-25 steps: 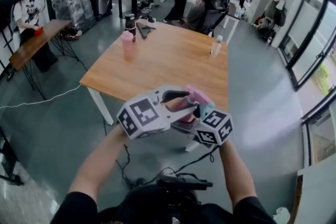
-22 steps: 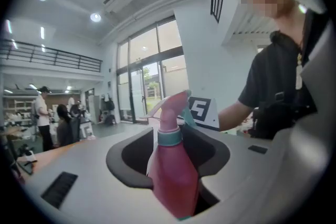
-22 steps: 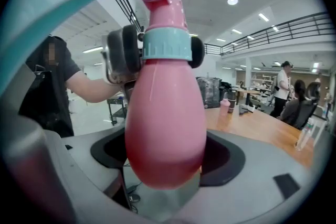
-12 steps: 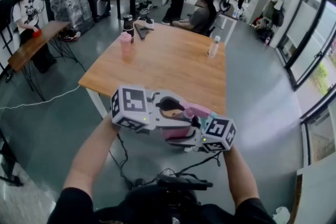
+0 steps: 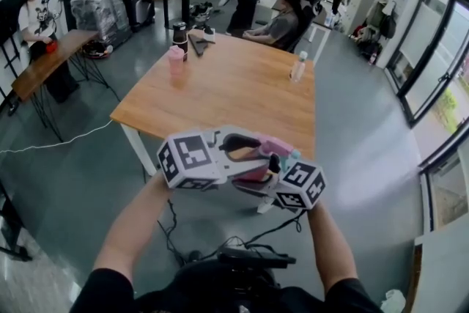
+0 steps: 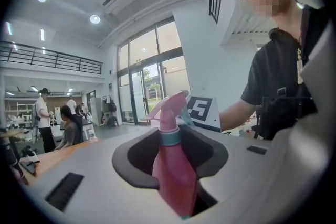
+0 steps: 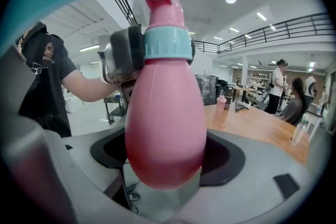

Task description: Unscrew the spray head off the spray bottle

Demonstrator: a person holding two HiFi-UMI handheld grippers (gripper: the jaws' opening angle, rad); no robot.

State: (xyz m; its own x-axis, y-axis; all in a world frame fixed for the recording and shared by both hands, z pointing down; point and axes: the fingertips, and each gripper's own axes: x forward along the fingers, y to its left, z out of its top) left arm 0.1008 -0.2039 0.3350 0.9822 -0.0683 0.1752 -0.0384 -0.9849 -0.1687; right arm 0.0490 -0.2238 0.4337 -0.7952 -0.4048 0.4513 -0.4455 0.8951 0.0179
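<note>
A pink spray bottle hangs in the air in front of me, between both grippers and above the floor. My right gripper is shut on its round body, which fills the right gripper view. My left gripper comes in from the left. Its dark pads hug the teal collar under the pink spray head. The left jaws have just been closing with the collar between them. The teal trigger points away from me.
A wooden table stands ahead with a pink cup, a dark tumbler and a clear bottle on it. People sit and stand beyond it. Cables lie on the floor by my feet.
The left gripper's marker cube has turned about the bottle's neck. Both grippers, with the bottle between them, have shifted only a little in the head view.
</note>
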